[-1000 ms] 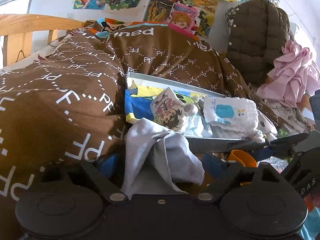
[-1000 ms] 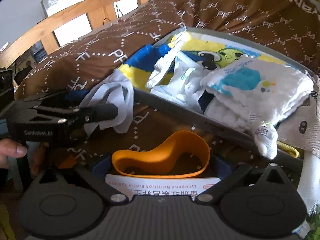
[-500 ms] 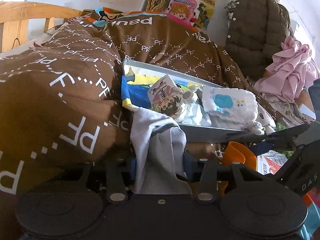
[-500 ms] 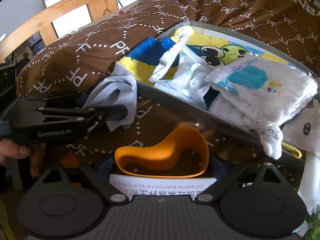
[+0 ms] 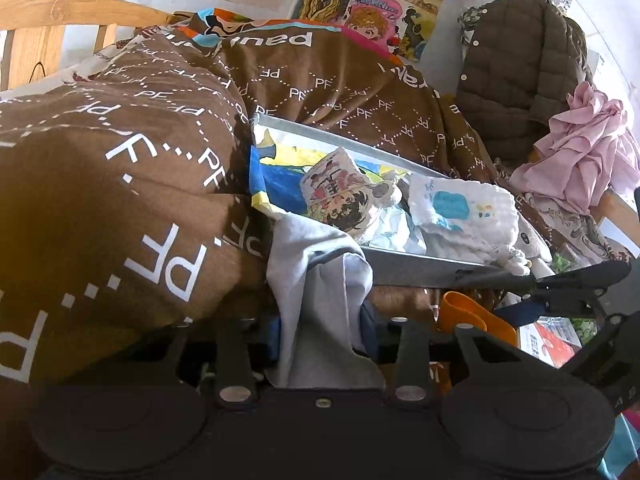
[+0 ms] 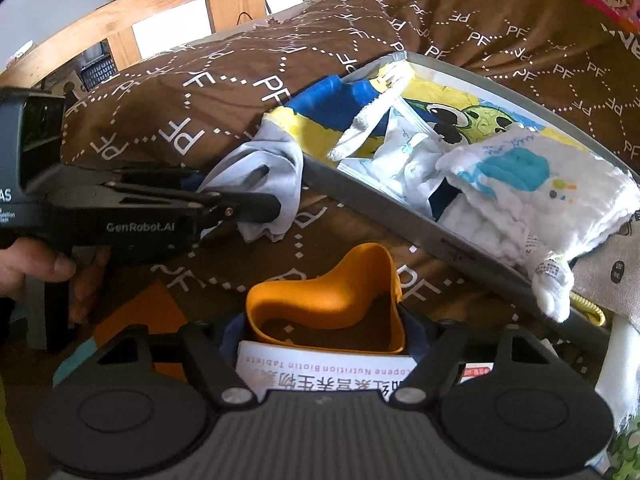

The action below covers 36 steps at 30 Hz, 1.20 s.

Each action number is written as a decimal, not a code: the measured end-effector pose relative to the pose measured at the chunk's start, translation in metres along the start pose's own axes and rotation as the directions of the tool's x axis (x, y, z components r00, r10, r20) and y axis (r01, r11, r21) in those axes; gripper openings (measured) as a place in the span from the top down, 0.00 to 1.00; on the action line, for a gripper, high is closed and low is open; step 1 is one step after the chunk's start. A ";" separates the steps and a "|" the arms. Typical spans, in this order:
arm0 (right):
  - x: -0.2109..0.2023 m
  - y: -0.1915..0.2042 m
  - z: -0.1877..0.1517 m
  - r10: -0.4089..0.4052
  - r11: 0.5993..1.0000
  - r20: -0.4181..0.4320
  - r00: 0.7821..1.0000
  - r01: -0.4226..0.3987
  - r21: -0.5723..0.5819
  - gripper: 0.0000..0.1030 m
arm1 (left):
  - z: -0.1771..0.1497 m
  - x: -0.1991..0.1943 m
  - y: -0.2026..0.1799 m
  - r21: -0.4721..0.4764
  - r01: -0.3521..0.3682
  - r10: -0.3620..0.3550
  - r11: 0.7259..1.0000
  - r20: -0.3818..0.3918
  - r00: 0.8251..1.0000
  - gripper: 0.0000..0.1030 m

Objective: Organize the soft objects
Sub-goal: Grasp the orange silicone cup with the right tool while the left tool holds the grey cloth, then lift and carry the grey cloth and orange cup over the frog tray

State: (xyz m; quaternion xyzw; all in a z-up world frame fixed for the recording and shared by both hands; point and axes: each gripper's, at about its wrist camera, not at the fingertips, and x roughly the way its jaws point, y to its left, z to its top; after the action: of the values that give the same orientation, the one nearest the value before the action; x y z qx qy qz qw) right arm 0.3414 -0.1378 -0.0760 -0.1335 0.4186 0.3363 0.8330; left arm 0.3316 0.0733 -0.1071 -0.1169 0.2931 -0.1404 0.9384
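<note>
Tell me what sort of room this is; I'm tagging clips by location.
Most likely a bedroom, perhaps a child's. A brown quilt lies heaped against a wooden bed frame, cartoon posters cover the wall, and a padded jacket and pink garment are piled beside it.

1. The left black hand-held gripper (image 6: 256, 206) is clamped on a pale grey cloth (image 5: 320, 280), fingers nearly together.
2. The right black hand-held gripper (image 6: 324, 320) holds an orange soft cup (image 6: 332, 300) between its fingers.
3. A bare hand (image 6: 36, 272) grips the left handle.
</note>
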 end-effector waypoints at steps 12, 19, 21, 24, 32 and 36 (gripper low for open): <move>-0.006 0.006 -0.005 0.021 1.000 0.031 0.999 -0.021 -0.013 0.44 | -0.001 -0.001 -0.001 0.007 -0.011 0.011 1.000 0.005 1.000 0.62; -0.014 -0.019 -0.007 0.071 0.991 0.066 0.995 -0.078 0.112 0.47 | 0.000 -0.002 -0.001 0.003 -0.007 0.007 1.000 0.007 1.000 0.62; -0.016 -0.027 -0.007 0.087 0.981 0.077 0.993 -0.099 0.166 0.49 | 0.000 -0.002 -0.001 0.003 -0.008 0.008 1.000 0.007 1.000 0.62; -0.012 -0.037 -0.008 0.130 0.958 0.068 0.989 -0.143 0.248 0.50 | 0.000 -0.002 -0.001 0.003 -0.008 0.008 1.000 0.008 1.000 0.63; -0.006 -0.055 -0.011 0.142 0.908 0.057 0.988 -0.153 0.391 0.59 | 0.000 -0.002 -0.001 0.002 -0.008 0.008 1.000 0.007 1.000 0.64; -0.006 -0.051 -0.009 0.094 0.925 0.050 0.994 -0.105 0.366 0.68 | 0.000 -0.003 -0.001 -0.002 -0.008 0.008 1.000 0.011 1.000 0.67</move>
State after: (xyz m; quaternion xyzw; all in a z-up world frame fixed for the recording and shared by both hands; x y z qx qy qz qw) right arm 0.3676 -0.1822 -0.0796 0.0518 0.4674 0.2956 0.8315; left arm 0.3291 0.0739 -0.1049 -0.1173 0.2884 -0.1358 0.9406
